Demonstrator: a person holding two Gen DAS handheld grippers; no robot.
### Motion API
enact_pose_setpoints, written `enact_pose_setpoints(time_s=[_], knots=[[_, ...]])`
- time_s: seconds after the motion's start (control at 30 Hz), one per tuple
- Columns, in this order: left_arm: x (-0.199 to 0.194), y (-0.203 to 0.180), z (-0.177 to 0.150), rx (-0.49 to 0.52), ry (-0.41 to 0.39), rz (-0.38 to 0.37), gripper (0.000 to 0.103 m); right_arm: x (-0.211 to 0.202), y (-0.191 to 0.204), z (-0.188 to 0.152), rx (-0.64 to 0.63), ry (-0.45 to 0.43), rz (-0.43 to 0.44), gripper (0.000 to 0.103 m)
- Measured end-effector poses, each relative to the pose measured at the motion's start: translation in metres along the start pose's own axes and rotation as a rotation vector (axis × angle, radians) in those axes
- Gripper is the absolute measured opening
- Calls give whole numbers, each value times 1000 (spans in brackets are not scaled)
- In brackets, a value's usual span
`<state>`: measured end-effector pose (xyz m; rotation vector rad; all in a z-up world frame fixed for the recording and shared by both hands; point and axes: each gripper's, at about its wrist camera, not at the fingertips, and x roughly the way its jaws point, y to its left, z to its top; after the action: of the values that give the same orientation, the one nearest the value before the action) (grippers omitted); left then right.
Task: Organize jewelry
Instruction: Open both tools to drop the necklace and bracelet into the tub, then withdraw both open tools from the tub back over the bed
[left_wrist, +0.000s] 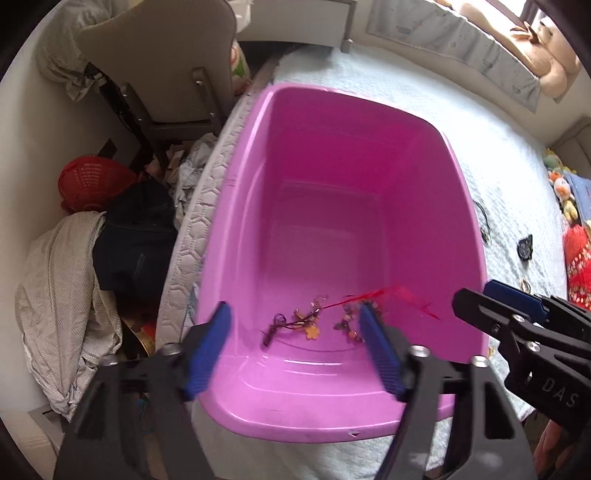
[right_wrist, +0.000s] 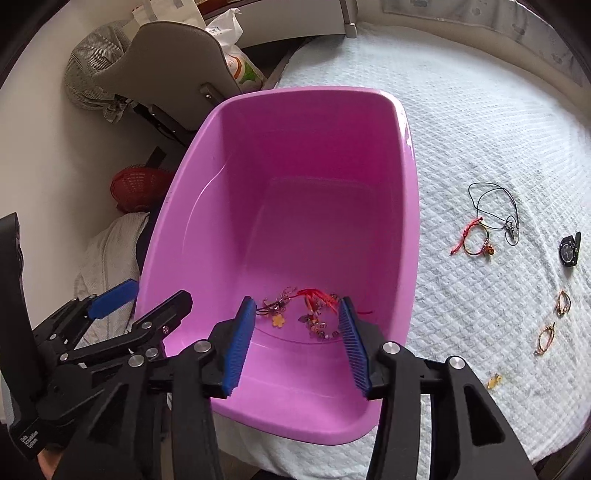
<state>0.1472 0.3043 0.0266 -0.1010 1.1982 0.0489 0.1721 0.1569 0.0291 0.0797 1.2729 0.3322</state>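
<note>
A pink plastic tub (left_wrist: 332, 155) (right_wrist: 295, 122) stands on the white quilted bed (right_wrist: 480, 122). On its floor by the near wall lies a tangle of beaded jewelry (left_wrist: 310, 321) (right_wrist: 310, 314) with a red cord, which looks blurred in the left wrist view. My left gripper (left_wrist: 295, 317) (right_wrist: 157, 291) hangs open over the tub's near left side, holding nothing. My right gripper (right_wrist: 297, 306) (left_wrist: 476, 291) is open above the jewelry, its pads apart from it. More pieces lie on the quilt: a black cord necklace (right_wrist: 495, 210), a red cord bracelet (right_wrist: 476, 243), a black watch (right_wrist: 569, 249) and two thin bracelets (right_wrist: 563, 302).
A small yellow charm (right_wrist: 495, 380) lies near the bed's front edge. Left of the bed are a chair (left_wrist: 166, 74), a red basket (left_wrist: 88, 184) and heaped clothes (left_wrist: 66, 288) on the floor. Plush toys (left_wrist: 554, 70) sit at the bed's far right.
</note>
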Motion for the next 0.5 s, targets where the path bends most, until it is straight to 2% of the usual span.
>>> enact_pose_setpoints(time_s=[0.1, 0.2, 0.33, 0.5], knots=[[-1, 5, 3, -11, 3, -2, 73, -2, -1, 0, -13, -5, -14, 45], [-4, 8, 6, -21, 1, 7, 79, -6, -1, -3, -14, -4, -8, 47], [-10, 11, 6, -32, -12, 6, 82, -10, -5, -9, -9, 6, -7, 50], [-16, 9, 2, -23, -13, 0, 82, -16, -11, -16, 16, 22, 11, 51]])
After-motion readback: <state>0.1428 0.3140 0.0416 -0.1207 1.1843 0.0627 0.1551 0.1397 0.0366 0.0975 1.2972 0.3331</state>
